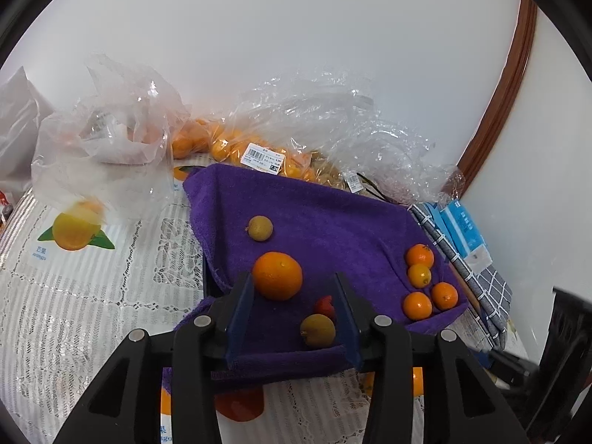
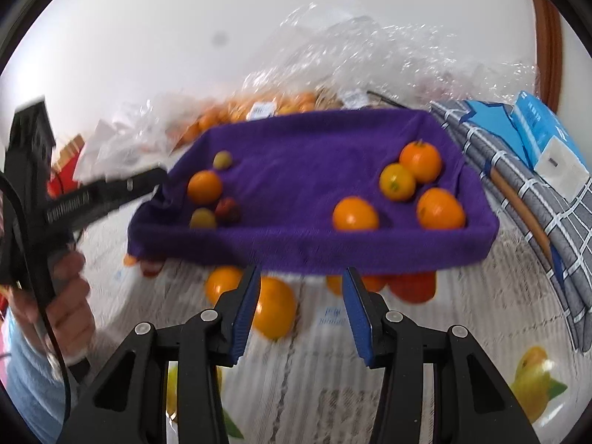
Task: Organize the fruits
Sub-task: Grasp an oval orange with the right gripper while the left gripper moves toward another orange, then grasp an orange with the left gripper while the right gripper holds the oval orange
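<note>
The purple-towelled tray (image 1: 333, 222) already holds four small oranges (image 1: 425, 285) right of the left gripper (image 1: 294, 314); its empty, parted fingers flank a big orange (image 1: 277, 275). The right gripper (image 2: 299, 310) is empty, parted, short of the tray. Bagged oranges (image 1: 229, 148) beyond remain unsorted.

5 oranges (image 1: 277, 275), 2 longans (image 1: 260, 227), 1 strawberry (image 1: 325, 307)
</note>
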Demonstrator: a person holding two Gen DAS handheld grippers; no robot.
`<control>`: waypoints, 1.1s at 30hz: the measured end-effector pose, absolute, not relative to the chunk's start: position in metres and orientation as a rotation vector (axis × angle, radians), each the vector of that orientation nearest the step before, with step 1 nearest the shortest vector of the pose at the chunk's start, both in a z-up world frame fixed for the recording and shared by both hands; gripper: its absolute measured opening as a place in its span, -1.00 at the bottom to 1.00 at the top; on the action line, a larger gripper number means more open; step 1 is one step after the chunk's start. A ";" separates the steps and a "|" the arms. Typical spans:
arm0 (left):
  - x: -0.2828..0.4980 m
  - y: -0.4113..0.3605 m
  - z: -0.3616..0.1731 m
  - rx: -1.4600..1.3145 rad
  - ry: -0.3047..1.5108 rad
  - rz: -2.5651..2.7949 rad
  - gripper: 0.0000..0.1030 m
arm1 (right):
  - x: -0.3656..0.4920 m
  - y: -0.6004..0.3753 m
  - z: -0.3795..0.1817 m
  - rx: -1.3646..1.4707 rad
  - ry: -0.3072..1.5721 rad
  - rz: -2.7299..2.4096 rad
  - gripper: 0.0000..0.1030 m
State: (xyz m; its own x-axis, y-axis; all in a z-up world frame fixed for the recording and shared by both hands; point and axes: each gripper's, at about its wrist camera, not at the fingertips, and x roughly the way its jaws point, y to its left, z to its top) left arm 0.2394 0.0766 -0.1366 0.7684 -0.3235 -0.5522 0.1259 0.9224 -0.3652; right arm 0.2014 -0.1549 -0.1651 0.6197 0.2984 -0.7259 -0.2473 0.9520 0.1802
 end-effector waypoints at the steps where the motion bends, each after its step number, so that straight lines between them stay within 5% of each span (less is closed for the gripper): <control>1: 0.239 0.077 -0.136 -0.320 0.647 -0.247 -0.18 | 0.199 -0.153 -0.168 0.064 0.854 0.324 -0.20; 21: 0.229 0.083 -0.128 -0.329 0.611 -0.257 -0.15 | 0.195 -0.129 -0.187 -0.089 0.879 0.347 -0.37; 33: 0.198 0.007 -0.128 -0.076 0.657 -0.540 -0.15 | 0.172 -0.223 -0.173 0.001 0.802 0.115 -0.37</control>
